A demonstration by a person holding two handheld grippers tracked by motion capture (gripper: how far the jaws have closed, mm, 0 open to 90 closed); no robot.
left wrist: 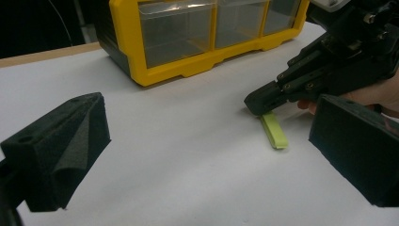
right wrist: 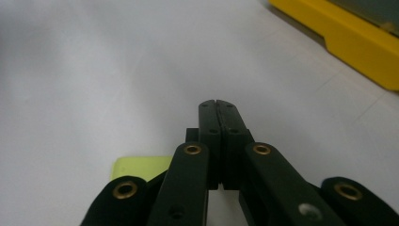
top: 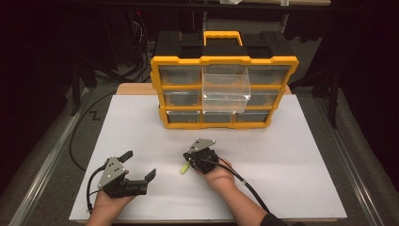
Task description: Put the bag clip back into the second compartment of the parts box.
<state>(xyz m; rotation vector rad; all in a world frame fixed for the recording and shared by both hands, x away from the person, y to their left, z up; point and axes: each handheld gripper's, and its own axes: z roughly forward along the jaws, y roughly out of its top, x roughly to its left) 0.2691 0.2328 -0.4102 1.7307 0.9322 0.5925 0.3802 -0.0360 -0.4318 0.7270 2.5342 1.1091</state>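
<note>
No brand, label or writing is being shown legibly on any surface.

The right gripper (top: 189,159) is being held with its 2 jaws pressed fully together; in the right gripper view the pads are meeting with nothing between them. 1 yellow-green strip (left wrist: 274,130) is lying flat on the white table (top: 291,155), just under and beside the closed tip; whether tip and strip are touching cannot be told. In the high view its long axis is running from the right gripper's tip down toward the left gripper (top: 140,165), slightly slanted. In the right gripper view its end (right wrist: 141,167) is seen just below and left of the jaws.

The left gripper is being held with its 2 jaws spread wide and nothing between them, well apart from the strip.

Beyond the right gripper, 1 yellow-and-black drawer cabinet (top: 179,60) is standing, with 1 clear drawer (top: 226,92) pulled out of its middle column.
</note>
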